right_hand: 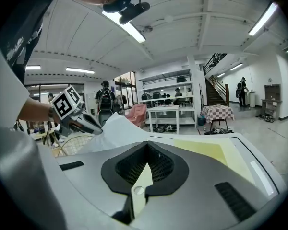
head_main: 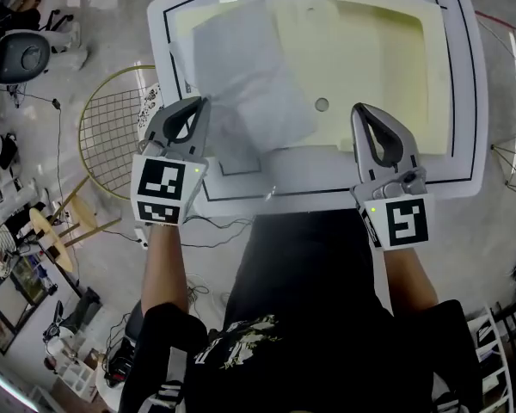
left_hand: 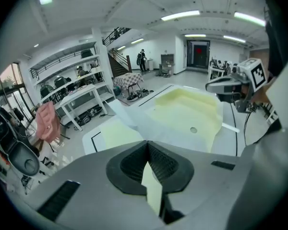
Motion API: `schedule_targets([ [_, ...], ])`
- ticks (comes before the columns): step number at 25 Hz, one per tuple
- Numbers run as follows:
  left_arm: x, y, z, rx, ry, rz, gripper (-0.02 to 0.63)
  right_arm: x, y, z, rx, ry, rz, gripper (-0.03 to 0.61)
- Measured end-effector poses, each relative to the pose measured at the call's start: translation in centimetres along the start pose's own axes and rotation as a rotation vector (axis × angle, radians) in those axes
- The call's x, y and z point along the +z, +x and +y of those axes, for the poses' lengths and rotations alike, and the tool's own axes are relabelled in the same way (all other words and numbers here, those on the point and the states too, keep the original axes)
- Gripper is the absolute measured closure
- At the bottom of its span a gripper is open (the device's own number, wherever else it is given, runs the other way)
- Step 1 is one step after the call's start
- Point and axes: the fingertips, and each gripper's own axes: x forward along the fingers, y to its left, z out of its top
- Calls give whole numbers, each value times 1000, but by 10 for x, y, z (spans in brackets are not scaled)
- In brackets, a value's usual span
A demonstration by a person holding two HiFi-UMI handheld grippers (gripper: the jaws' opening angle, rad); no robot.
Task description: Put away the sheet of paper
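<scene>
Task status: incomplete, stowing not yet done. The left gripper point(head_main: 199, 103) is closed, and its jaws appear to pinch the 8 o'clock edge of the sheet of paper point(head_main: 254, 84). The sheet lies over the 10 o'clock part of the yellow mat point(head_main: 370, 58) on the table point(head_main: 466, 76). It is pale and creased, with one edge raised. The right gripper point(head_main: 361, 108), at 4 o'clock from the sheet, is closed on nothing.

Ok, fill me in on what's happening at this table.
A person stands at a white table with a hand-held tool in each hand. A crumpled sheet of paper lies on the left part of a pale yellow mat. The left tool is shut at the sheet's near-left edge; whether it pinches the paper is unclear. The right tool, shut and empty, hovers over the mat's near right part.
</scene>
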Motion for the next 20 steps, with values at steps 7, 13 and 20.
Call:
schedule_targets([
  [7, -17, 35, 20, 40, 68, 93, 614, -14, 8, -5, -14, 26, 9, 580],
  [13, -18, 47, 21, 29, 24, 102, 614, -19, 5, -1, -6, 61, 14, 580],
  [20, -21, 57, 3, 15, -10, 107, 614, -29, -11, 1, -16, 101, 12, 580],
])
